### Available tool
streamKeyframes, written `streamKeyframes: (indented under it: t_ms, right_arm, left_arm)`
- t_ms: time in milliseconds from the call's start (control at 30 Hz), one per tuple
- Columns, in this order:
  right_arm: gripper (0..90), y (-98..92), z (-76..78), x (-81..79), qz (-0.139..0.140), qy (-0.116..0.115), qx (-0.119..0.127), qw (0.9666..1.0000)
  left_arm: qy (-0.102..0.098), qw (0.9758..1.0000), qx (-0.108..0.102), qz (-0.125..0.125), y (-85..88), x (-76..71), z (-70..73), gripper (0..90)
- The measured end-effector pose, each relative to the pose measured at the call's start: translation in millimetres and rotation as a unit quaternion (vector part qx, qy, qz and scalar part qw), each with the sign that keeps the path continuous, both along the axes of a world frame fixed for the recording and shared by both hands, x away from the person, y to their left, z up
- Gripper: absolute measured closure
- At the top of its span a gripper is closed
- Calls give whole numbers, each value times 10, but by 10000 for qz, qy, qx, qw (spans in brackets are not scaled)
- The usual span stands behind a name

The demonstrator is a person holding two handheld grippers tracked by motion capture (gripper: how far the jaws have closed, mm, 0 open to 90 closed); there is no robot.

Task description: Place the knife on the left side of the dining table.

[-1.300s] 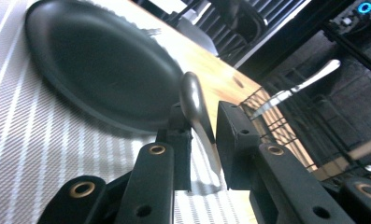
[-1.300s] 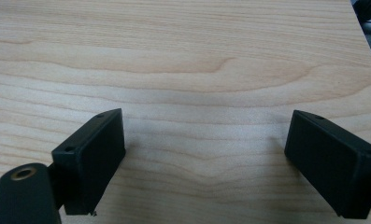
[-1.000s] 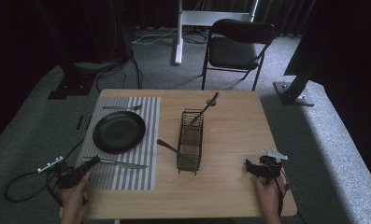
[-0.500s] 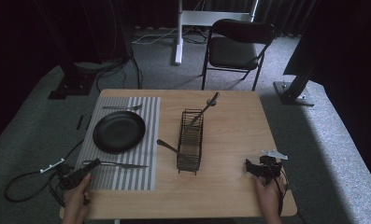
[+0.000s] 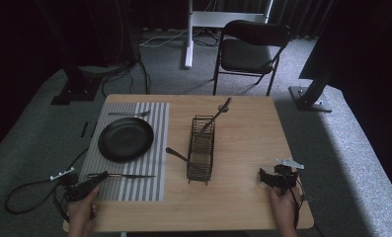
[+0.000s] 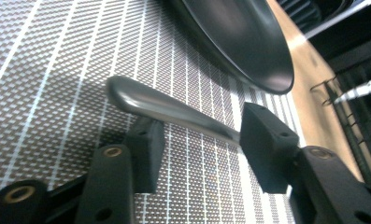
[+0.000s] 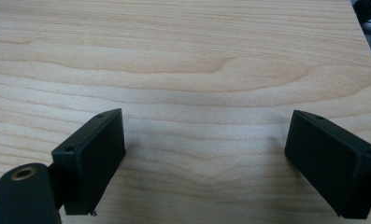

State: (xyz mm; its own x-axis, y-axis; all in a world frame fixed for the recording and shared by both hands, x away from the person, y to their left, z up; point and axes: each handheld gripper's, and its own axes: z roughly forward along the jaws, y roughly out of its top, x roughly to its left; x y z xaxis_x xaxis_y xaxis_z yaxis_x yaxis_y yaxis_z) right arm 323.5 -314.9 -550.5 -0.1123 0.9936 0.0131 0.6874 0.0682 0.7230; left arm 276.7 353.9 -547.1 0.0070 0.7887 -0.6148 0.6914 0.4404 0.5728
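Observation:
A metal knife (image 5: 129,175) lies flat on the striped placemat (image 5: 154,123), just in front of the black plate (image 5: 126,139). My left gripper (image 5: 102,175) sits at the knife's handle end, near the table's front left. In the left gripper view the handle (image 6: 174,109) rests on the mat between the jaws of the left gripper (image 6: 202,140). These jaws have just been opening, and the pads stand apart from the handle. My right gripper (image 5: 265,177) rests at the front right. It is open in the right gripper view (image 7: 206,140), over bare wood.
A black wire caddy (image 5: 201,148) stands mid-table with one utensil (image 5: 215,116) sticking out of it and another (image 5: 176,154) leaning on its left side. A fork (image 5: 129,113) lies on the mat behind the plate. A folding chair (image 5: 250,44) stands beyond the table.
My left hand has shifted very slightly toward the near edge. The knife lies in the same spot on the mat. The right gripper has not moved.

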Motion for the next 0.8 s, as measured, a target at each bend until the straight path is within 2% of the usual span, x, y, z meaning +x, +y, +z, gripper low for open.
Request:
streamKeyframes:
  t_ms: [67,100,167,200,267,300,367,433,467,600,633,667,733,767,800]
  right_arm:
    - [112,0,0,0,1,0,-1,10000]
    - [113,0,0,0,0,0,1,10000]
    - [113,0,0,0,0,0,-1,10000]
    - [113,0,0,0,0,1,1,10000]
    - [113,0,0,0,0,-1,0,10000]
    - [113,0,0,0,0,-1,0,10000]
    - [113,0,0,0,-1,-1,1,10000]
    - [114,0,0,0,-3,-1,2,10000]
    - [114,0,0,-1,-3,-1,1,10000]
    - [114,0,0,-1,-3,-1,2,10000]
    - [114,0,0,0,-3,-1,1,10000]
    - [114,0,0,-1,-3,-1,1,10000]
    - [114,0,0,0,-3,-1,1,10000]
    - [114,0,0,-1,-3,-2,1,10000]
    - [114,0,0,-1,-3,-2,1,10000]
  left_arm:
    - [42,9998,154,-82,-22,17,29,454]
    - [45,9993,326,-150,-41,29,45,444]
    - [31,9990,389,-204,-44,36,48,420]
    - [42,9966,784,-246,-76,44,77,421]
    - [-12,9949,986,-213,-83,30,92,421]
    - [-12,9949,986,-213,-83,30,92,421]
    - [15,9963,835,-214,-58,25,103,421]
    - [43,9959,880,-228,-64,12,107,421]
    - [50,9964,815,-229,-62,6,96,420]
    - [-45,9950,942,-327,-90,-38,68,407]
    - [-93,9938,1055,-347,-110,-49,71,407]
    - [-227,9923,1149,-396,-126,-67,78,406]
    - [-253,9883,1449,-402,-168,-96,98,406]
    - [-344,9865,1543,-436,-187,-118,108,406]
    - [-344,9865,1543,-436,-187,-118,108,406]
